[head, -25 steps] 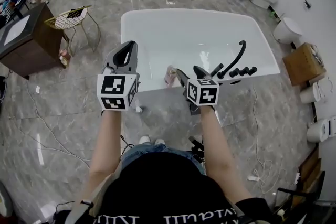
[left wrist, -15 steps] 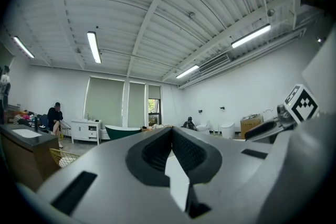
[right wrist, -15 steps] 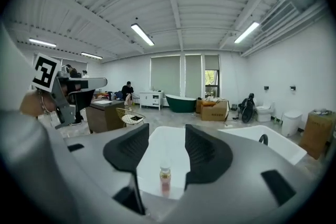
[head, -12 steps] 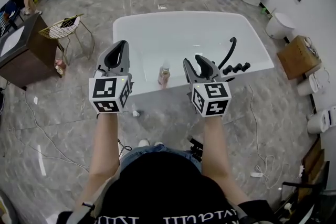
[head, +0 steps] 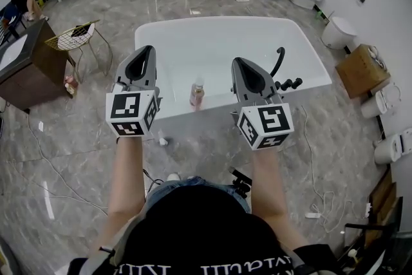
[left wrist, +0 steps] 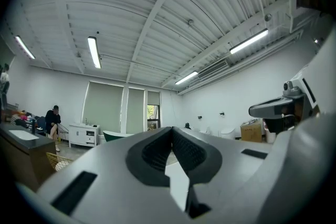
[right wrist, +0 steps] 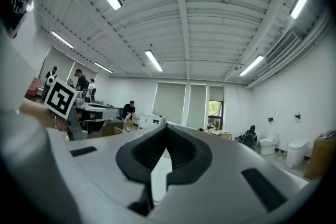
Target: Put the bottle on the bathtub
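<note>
A small pinkish bottle (head: 196,93) stands upright on the near rim of the white bathtub (head: 219,42), between my two grippers and free of both. My left gripper (head: 145,52) is held up to the left of the bottle, jaws shut and empty. To the bottle's right my right gripper (head: 242,64) is also raised, shut and empty. In the left gripper view the left gripper (left wrist: 171,128) points at the far wall and ceiling. The right gripper (right wrist: 167,126) does the same in its own view, and neither view shows the bottle.
A black curved faucet (head: 278,61) and black knobs (head: 288,83) sit on the tub's right rim. A brown cabinet (head: 26,71) and a wire chair (head: 74,35) stand left. Cardboard boxes (head: 364,71) and toilets (head: 338,32) line the right. Cables lie on the floor.
My right gripper has come off the bottle and drawn back to the right and up. The bottle stays standing on the tub rim. The left gripper has barely moved.
</note>
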The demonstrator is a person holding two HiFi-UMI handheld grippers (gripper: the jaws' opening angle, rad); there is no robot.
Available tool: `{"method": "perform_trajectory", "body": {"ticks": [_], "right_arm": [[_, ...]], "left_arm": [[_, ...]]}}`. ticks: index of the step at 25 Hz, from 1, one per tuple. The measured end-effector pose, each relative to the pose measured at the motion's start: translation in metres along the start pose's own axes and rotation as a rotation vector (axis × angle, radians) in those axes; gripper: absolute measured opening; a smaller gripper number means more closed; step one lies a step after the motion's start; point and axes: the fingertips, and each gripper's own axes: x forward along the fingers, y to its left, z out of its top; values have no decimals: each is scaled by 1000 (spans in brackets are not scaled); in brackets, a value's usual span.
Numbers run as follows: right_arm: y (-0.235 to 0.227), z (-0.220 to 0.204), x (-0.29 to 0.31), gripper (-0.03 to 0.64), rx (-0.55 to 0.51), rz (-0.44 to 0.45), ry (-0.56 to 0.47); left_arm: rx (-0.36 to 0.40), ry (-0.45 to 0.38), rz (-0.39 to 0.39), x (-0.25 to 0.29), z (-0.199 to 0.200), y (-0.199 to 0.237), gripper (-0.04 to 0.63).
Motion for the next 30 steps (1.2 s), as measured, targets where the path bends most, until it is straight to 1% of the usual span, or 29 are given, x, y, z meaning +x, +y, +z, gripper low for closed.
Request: {"method": "perform_trajectory", "body": {"ticks": [4, 6, 10, 14, 19, 24, 30], "right_arm": [[3, 15, 0, 14, 1, 20, -37], [6, 20, 3, 14, -17, 17, -41], [0, 23, 14, 14, -88, -40, -24], [-3, 23, 19, 14, -119, -73, -14], [5, 21, 23, 14, -135, -65, 2], [8, 24, 25, 14, -147, -62, -3], [10, 22, 26, 14, -152, -67, -5]], "left_arm": [[13, -11, -3, 0, 5, -1, 11], [26, -18, -12, 0, 7, 1, 11], [61, -31, -31, 1, 12, 8, 11], [76, -33, -38, 0, 12, 12, 12], [97, -41, -52, -2, 14, 16, 11], [125, -60, -74, -2, 19, 15, 11], [161, -49, -53, -3, 23, 25, 12]]}}
